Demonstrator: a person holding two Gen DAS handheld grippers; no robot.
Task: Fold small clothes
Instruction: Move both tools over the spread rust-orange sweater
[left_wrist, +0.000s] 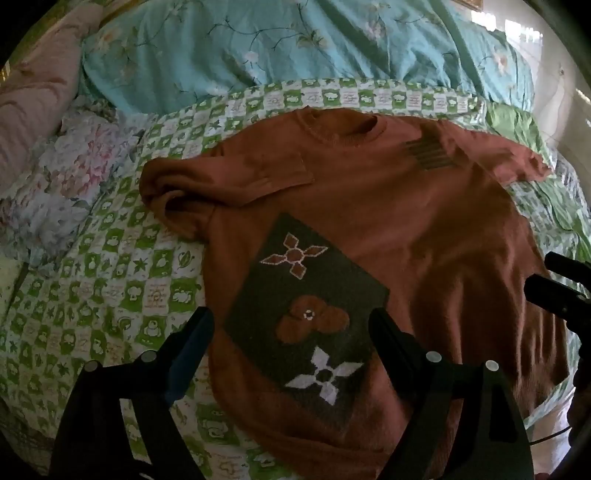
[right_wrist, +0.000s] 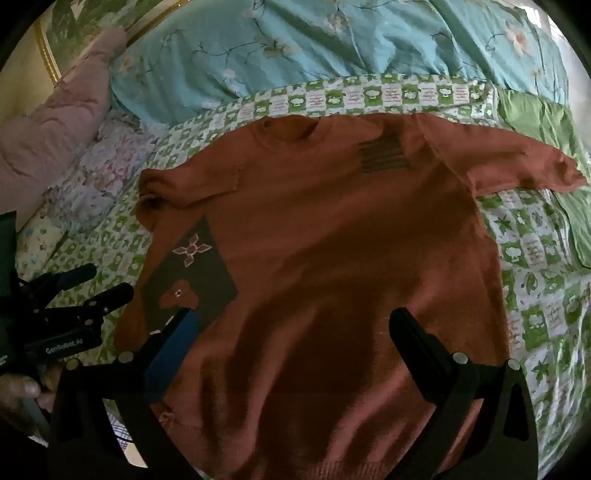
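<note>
A rust-orange knitted short-sleeved sweater (right_wrist: 332, 240) with a dark patterned square patch (left_wrist: 306, 314) lies front-up, nearly flat, on the green-and-white checked quilt (left_wrist: 110, 295) of the bed, its collar at twelve o'clock and its sleeve at nine o'clock already bunched. The left claw (left_wrist: 291, 350) hovers spread and empty over the patch, and the right claw (right_wrist: 295, 347) hangs spread and empty over the hem at six o'clock. The risk is a pinch that catches only the top layer, or the quilt as well, which would drag the fold crooked; no container is in view.

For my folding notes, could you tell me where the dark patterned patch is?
In both views, the dark patch sits on the orange sweater's lower left front.
</note>
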